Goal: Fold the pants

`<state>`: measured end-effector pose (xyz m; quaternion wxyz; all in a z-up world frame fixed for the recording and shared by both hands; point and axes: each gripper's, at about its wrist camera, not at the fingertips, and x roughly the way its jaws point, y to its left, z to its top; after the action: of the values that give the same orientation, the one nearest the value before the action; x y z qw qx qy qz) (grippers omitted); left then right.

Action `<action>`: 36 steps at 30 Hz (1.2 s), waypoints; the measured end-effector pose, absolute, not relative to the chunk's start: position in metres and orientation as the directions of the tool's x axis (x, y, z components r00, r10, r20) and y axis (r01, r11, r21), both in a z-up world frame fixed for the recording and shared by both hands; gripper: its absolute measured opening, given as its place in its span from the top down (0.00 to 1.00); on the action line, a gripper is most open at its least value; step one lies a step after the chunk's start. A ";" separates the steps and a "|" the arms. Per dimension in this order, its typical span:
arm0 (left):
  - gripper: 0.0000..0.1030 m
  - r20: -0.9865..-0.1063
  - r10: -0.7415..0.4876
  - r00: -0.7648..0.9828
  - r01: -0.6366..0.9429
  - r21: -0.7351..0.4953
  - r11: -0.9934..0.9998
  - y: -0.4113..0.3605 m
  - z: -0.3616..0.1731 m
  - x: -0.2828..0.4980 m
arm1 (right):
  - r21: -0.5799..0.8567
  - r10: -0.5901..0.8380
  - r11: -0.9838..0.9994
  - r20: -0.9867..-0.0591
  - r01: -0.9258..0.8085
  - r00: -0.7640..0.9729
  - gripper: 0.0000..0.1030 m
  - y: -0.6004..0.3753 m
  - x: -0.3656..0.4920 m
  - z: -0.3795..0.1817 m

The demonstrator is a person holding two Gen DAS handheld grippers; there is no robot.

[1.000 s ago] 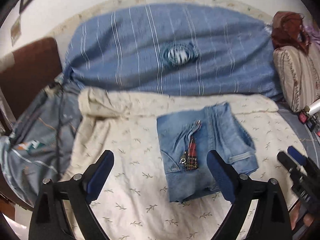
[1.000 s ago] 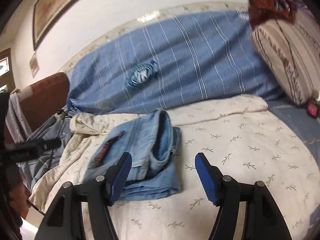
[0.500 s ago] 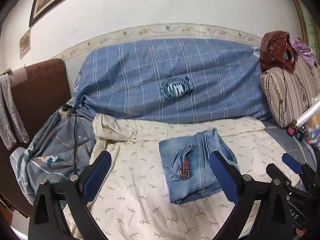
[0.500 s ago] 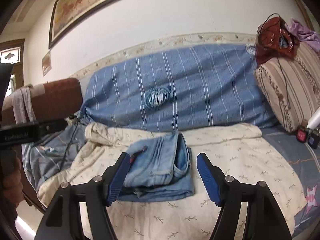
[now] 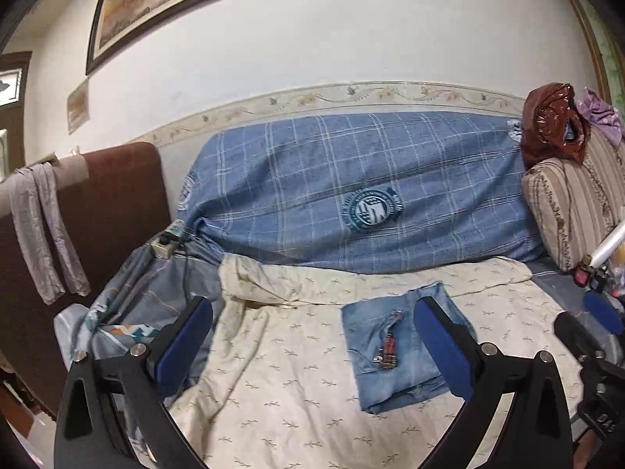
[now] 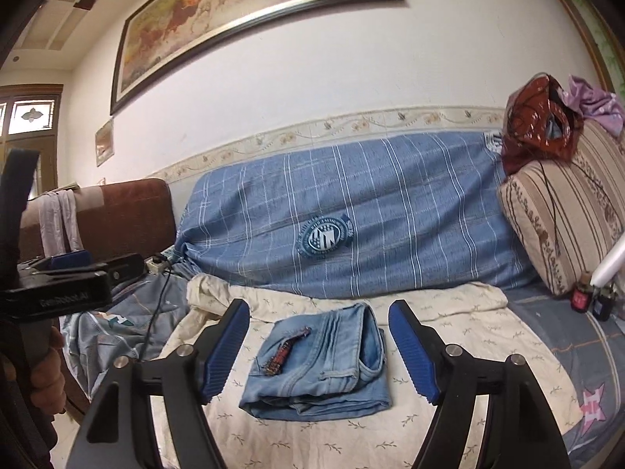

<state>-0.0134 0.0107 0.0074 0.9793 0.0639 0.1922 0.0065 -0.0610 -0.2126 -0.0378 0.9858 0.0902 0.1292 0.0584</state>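
The light blue denim pants (image 5: 394,348) lie folded into a compact rectangle on the cream leaf-print sheet (image 5: 297,398), with a red plaid tag on top. In the right wrist view the pants (image 6: 324,367) lie just beyond my fingers. My left gripper (image 5: 312,340) is open and empty, held back from the pants, which sit toward its right finger. My right gripper (image 6: 320,344) is open and empty, its fingers either side of the pants but apart from them. Each gripper also shows in the other view, the right one (image 5: 593,336) and the left one (image 6: 74,269).
A sofa back under a blue checked cover (image 5: 363,195) stands behind. A striped cushion (image 6: 562,207) with a red bag (image 6: 541,117) sits at right. A power strip and cord (image 5: 168,242) lie at left on a grey-blue blanket (image 5: 129,312). Small bottles (image 6: 590,297) stand at right.
Both grippers have drawn back and tilted up from the folded pants, so the wall and picture frame now show. The pants have stayed in place.
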 end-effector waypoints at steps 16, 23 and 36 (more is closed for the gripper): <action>0.00 -0.356 0.145 0.923 -0.118 0.097 0.988 0.051 0.013 -0.010 | 0.156 0.154 0.980 -0.212 -0.122 0.965 0.23 -0.192 -0.069 -0.024; 0.00 -0.353 0.172 0.920 -0.151 0.087 0.985 0.060 0.014 -0.008 | 0.148 0.168 0.980 -0.227 -0.136 0.959 0.23 -0.186 -0.064 -0.029; 0.00 -0.354 0.191 0.915 -0.170 0.090 0.981 0.063 0.013 -0.004 | 0.143 0.181 0.979 -0.249 -0.148 0.951 0.23 -0.185 -0.058 -0.033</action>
<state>-0.0041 0.0628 0.0132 0.9782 0.0284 0.1837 0.0924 -0.0580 -0.1855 -0.0334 0.9859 0.0615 0.1317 0.0834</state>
